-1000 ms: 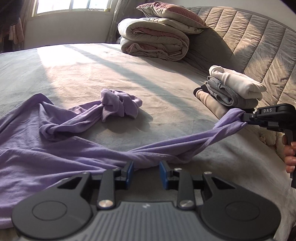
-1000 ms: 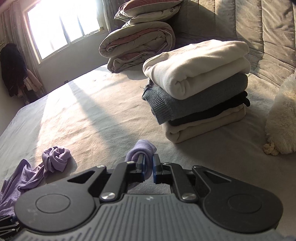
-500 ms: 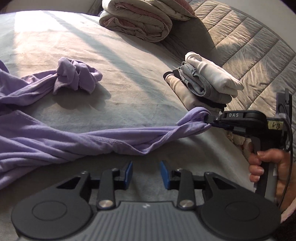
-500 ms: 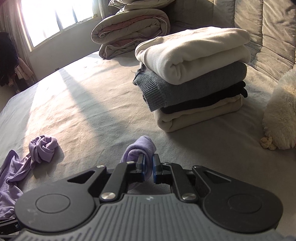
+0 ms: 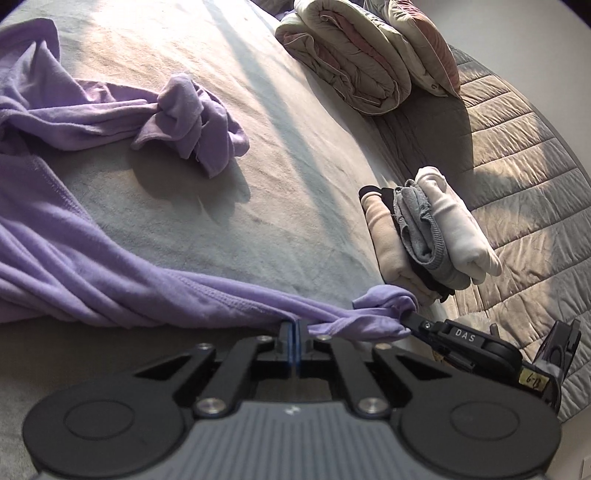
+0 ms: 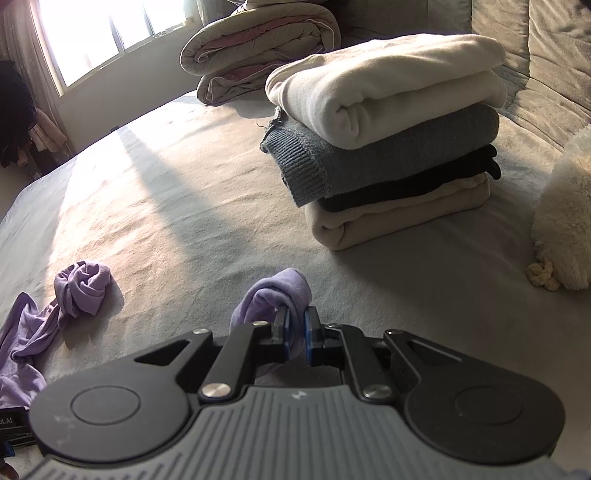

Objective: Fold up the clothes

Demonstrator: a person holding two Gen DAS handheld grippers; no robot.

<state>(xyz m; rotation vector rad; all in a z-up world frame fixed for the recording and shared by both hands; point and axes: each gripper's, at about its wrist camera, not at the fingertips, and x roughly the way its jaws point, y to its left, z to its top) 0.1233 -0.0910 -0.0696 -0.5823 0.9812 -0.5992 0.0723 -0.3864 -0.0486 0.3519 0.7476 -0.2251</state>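
A crumpled purple garment (image 5: 92,266) lies spread over the grey bed, with a knotted sleeve (image 5: 192,122) further out. My left gripper (image 5: 294,332) is shut on a twisted edge of the purple garment. My right gripper (image 6: 296,328) is shut on another bunched end of it (image 6: 280,291); it shows in the left wrist view (image 5: 406,317), close to the right of my left gripper. The sleeve knot also shows in the right wrist view (image 6: 83,288).
A stack of folded clothes (image 6: 388,140) stands on the bed near the quilted headboard (image 5: 517,155). Rolled duvets and a pillow (image 5: 362,62) lie at the far end. A fluffy white toy (image 6: 565,221) sits right of the stack. A window (image 6: 103,33) is behind.
My left gripper moved forward to the garment's edge and shut on it, close beside the right gripper. The right gripper kept its hold and shifted slightly nearer the folded stack.
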